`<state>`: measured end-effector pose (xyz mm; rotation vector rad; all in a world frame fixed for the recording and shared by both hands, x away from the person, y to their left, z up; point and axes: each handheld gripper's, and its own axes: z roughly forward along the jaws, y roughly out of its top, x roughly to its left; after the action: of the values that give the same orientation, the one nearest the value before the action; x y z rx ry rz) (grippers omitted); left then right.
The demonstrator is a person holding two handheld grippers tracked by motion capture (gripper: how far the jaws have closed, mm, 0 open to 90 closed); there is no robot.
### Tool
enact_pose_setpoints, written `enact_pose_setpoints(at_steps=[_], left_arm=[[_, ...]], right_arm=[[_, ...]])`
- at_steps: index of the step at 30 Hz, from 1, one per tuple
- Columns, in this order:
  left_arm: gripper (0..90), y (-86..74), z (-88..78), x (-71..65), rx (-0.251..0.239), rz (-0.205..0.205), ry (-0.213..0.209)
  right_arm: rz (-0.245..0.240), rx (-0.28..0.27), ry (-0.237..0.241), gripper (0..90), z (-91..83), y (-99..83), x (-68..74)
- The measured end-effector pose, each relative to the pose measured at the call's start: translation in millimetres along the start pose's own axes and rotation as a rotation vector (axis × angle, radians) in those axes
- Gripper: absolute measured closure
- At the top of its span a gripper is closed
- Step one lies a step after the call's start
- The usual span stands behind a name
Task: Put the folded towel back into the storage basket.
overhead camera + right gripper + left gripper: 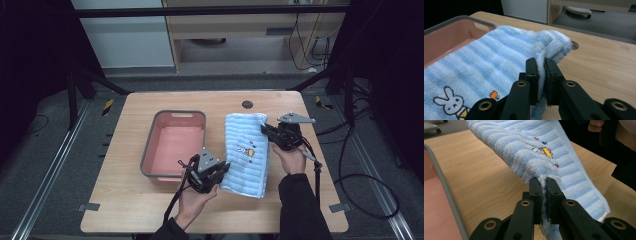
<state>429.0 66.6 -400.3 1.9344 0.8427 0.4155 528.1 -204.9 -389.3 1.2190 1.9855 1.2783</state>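
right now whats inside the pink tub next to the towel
The pink tub looks empty: its bare pink floor shows in the high view. Its near right corner is hidden behind the left gripper, which is shut on the blue striped towel, so that spot can't be checked.

You are working in a lab-style recording booth: your wooden table (150, 210) stands inside a black metal frame (210, 11) with dark curtains at both sides, metal rails (47, 175) run along the grey floor, cables (360, 185) trail there, and hazard tape (107, 106) marks it.
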Motion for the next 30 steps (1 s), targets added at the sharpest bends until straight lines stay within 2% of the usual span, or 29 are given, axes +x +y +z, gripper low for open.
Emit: enact_pose_setpoints(at_steps=[4,10,15,24,30], left_arm=[[84.6,6.2,-7.3,3.5,-0.015,0.007,0.004],[84.6,16.8,-21.1,11.9,-0.05,-0.006,0.018],[84.6,26.2,-33.3,19.4,-0.068,0.008,0.037],[84.6,31.7,-47.1,30.2,-0.1,0.006,0.061],[84.7,34.4,-57.6,42.3,-0.132,-0.019,0.071]], right_arm=[[-0.005,-0.022,-0.001,82.9,-4.0,17.3,5.1],[-0.012,-0.053,-0.001,82.9,-9.5,35.1,11.8],[-0.025,-0.081,0.007,82.9,-11.5,51.6,22.4],[-0.029,-0.108,0.017,82.9,-6.2,73.4,34.8],[-0.047,-0.127,0.029,82.9,0.2,89.6,48.1]])
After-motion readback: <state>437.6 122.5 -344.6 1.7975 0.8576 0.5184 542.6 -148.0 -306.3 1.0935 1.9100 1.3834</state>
